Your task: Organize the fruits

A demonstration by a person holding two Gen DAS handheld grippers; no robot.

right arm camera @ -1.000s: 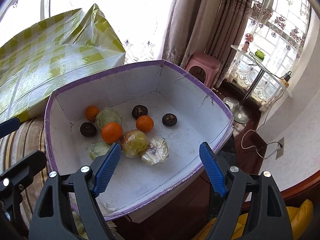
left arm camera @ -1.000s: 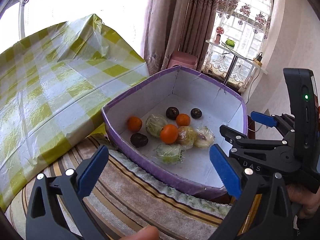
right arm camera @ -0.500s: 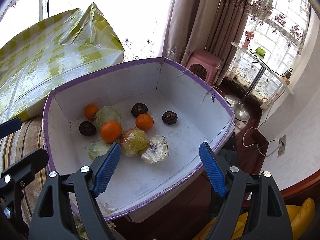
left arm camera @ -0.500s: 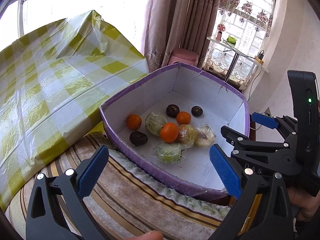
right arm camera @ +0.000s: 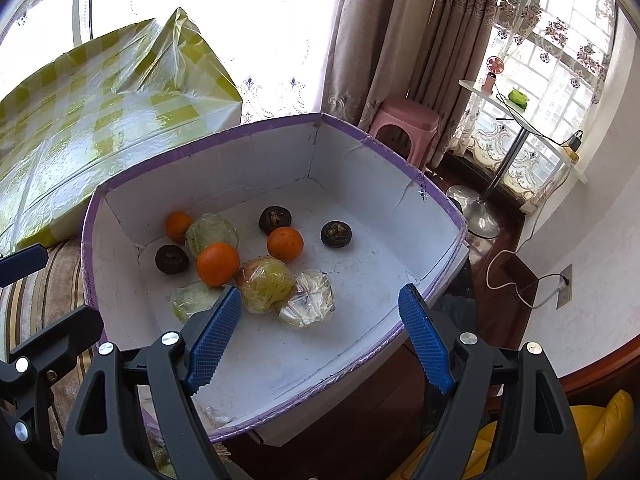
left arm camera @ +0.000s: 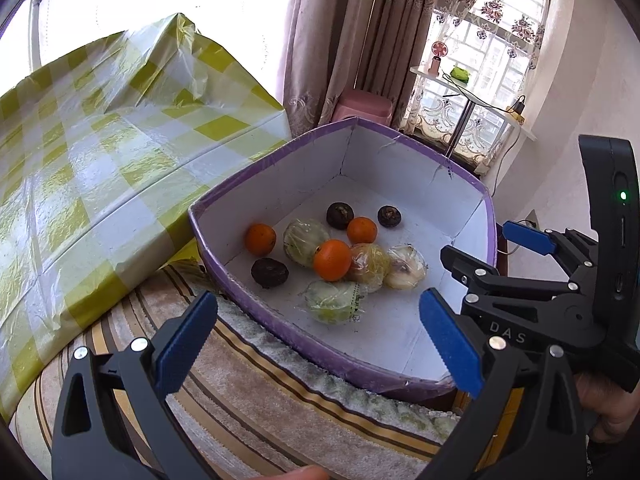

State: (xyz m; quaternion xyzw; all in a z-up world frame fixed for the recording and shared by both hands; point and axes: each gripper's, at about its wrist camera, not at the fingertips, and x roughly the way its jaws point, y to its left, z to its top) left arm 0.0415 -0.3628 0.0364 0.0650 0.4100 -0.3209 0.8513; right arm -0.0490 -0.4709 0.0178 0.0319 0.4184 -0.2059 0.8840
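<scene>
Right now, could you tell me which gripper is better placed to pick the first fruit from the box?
Right. The right gripper hangs open over the box, near the wrapped fruit; the left gripper is outside its rim.

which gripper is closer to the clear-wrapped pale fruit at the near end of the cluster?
Right. The right gripper hangs open just short of the clear-wrapped pale fruit, over the box. The left gripper sits open outside the box's near wall, farther back.

Matt white cardboard box (right arm camera: 360, 184), glossy plastic checked tablecloth (left arm camera: 100, 152), clingfilm-wrapped fruit (right arm camera: 266, 284), probably pile-woven striped mat (left arm camera: 256, 392)
</scene>
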